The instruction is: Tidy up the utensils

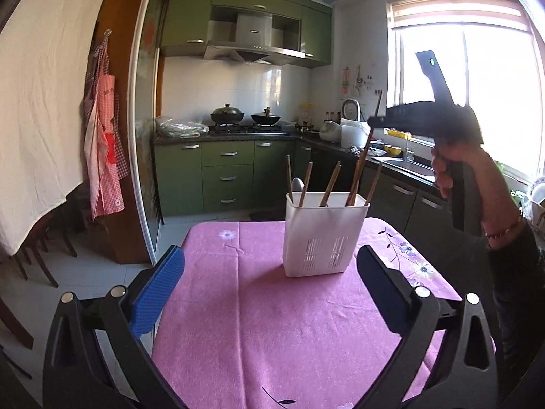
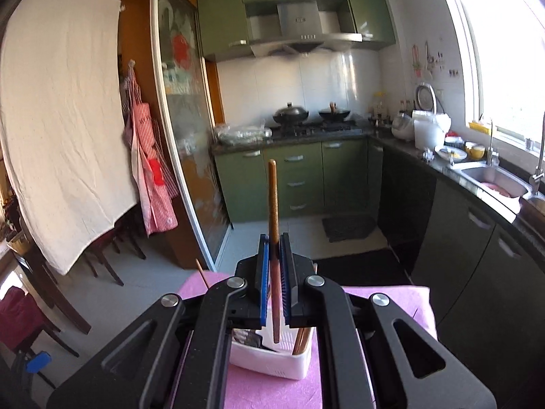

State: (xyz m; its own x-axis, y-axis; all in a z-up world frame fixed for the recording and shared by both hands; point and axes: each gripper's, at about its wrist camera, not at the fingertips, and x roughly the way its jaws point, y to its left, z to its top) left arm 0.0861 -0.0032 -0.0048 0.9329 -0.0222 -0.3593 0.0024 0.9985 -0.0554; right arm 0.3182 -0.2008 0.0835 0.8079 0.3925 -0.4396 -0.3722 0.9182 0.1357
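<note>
Right wrist view: chopstick clenched upright in your right gripper, above the white holder.

Item: one chopstick, lower tip just over the holder's mouth. Holder stands toward the pink table's far edge, holding more chopsticks and a spoon. Lower straight into a gap. Left gripper is spread and empty; near table is bare.
</note>
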